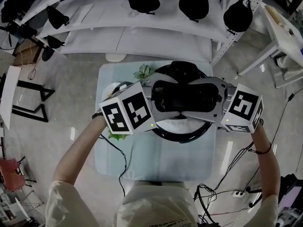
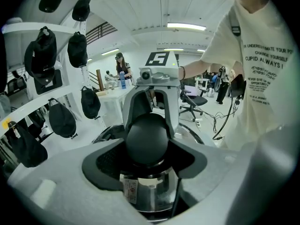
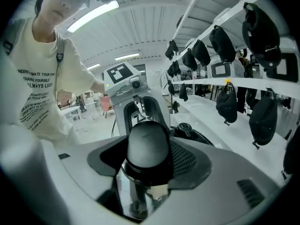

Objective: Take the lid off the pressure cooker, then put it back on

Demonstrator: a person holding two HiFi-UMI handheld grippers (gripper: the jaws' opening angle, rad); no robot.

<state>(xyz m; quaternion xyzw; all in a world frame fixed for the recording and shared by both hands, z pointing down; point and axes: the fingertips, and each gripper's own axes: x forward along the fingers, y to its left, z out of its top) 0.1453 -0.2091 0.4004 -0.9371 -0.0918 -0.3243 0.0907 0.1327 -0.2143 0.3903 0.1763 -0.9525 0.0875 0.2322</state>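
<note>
The pressure cooker (image 1: 181, 134) stands on a small pale table (image 1: 161, 164). Both grippers reach in level from either side and meet over it, hiding most of the lid in the head view. My left gripper (image 1: 170, 98) straddles the round black lid knob (image 2: 146, 139), with a dark gap on each side between knob and pads. The steel lid (image 2: 151, 198) shows just below the knob. My right gripper (image 1: 208, 98) straddles the same knob (image 3: 149, 146) from the opposite side; the knob sits close against one ribbed pad (image 3: 187, 159), while a gap shows on the other side.
A green sprig (image 1: 143, 71) and a white dish (image 1: 113, 88) lie at the table's far left. White shelves with several black caps (image 1: 194, 4) stand behind the table. Cables (image 1: 222, 188) trail on the floor at the right. A person (image 2: 122, 67) stands far off.
</note>
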